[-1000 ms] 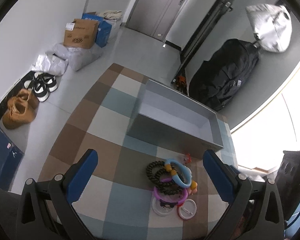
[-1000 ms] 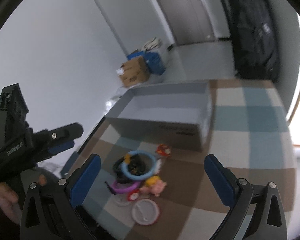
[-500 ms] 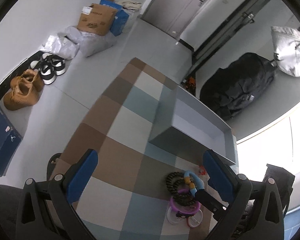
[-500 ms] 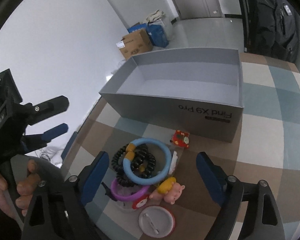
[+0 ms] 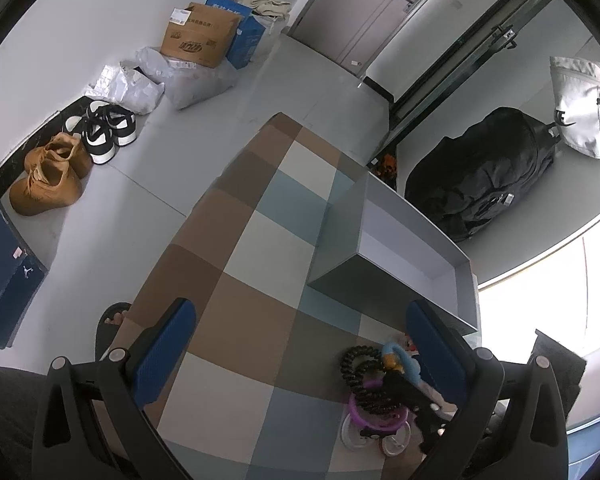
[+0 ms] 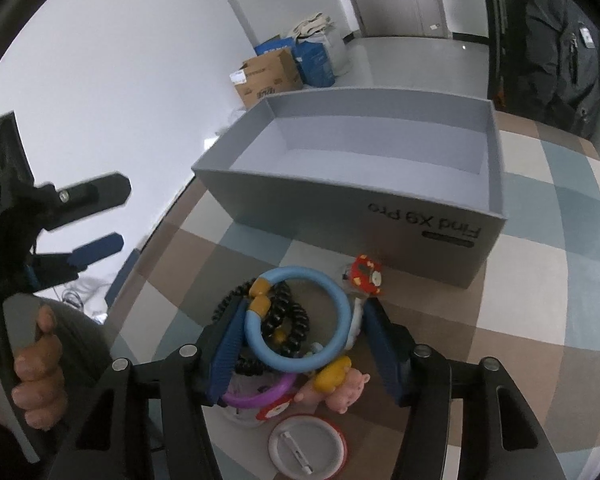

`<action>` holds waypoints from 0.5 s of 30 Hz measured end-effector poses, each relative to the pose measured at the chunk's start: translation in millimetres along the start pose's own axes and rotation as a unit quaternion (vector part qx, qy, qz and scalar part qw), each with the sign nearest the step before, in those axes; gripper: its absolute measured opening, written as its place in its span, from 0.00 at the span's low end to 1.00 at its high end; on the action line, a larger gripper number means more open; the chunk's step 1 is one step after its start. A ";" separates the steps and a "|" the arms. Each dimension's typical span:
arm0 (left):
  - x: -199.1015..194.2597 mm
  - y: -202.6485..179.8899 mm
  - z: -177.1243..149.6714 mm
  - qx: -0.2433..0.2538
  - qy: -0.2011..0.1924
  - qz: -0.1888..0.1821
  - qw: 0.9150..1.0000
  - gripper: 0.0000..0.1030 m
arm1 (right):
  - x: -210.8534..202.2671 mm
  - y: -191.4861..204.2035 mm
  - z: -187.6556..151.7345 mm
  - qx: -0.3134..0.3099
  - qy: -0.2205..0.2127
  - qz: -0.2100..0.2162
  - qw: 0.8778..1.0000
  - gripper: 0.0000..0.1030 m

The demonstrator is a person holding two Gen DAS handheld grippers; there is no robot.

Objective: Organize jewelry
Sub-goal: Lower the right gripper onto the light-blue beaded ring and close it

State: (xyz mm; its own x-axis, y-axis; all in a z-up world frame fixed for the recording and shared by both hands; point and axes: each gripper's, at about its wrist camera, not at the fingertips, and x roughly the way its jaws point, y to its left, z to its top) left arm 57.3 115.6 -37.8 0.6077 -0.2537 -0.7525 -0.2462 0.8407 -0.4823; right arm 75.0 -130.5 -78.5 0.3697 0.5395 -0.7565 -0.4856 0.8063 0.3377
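Right wrist view: blue ring [image 6: 297, 320] framed for the pick.
The ring lies on the jewelry pile [image 6: 295, 344] on the tabletop [image 6: 540, 320], just before the empty grey box [image 6: 420, 216]. The right gripper [image 6: 300, 344] has its fingers partly open either side of the ring, gripping nothing yet; best to close square across its rim, clear of the black coil [image 6: 287, 320]. The left gripper [image 5: 300, 344] hangs wide open, empty.

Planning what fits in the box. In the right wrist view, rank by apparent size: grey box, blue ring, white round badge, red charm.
1. Grey box
2. Blue ring
3. White round badge, though nearness to the camera enlarges it, so it looks close to the ring
4. Red charm
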 end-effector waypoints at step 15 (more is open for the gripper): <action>23.3 -29.4 -26.9 0.092 0.071 0.012 0.993 0.99 | -55.3 -14.2 -6.8 0.040 -0.078 0.005 0.996 0.55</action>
State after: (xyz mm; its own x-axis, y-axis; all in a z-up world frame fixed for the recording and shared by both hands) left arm 58.3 72.1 -53.2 0.4880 -0.2859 -0.8247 -0.1090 0.9175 -0.3826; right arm 56.1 -173.5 -45.3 0.4872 0.5733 -0.6587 -0.4278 0.8143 0.3922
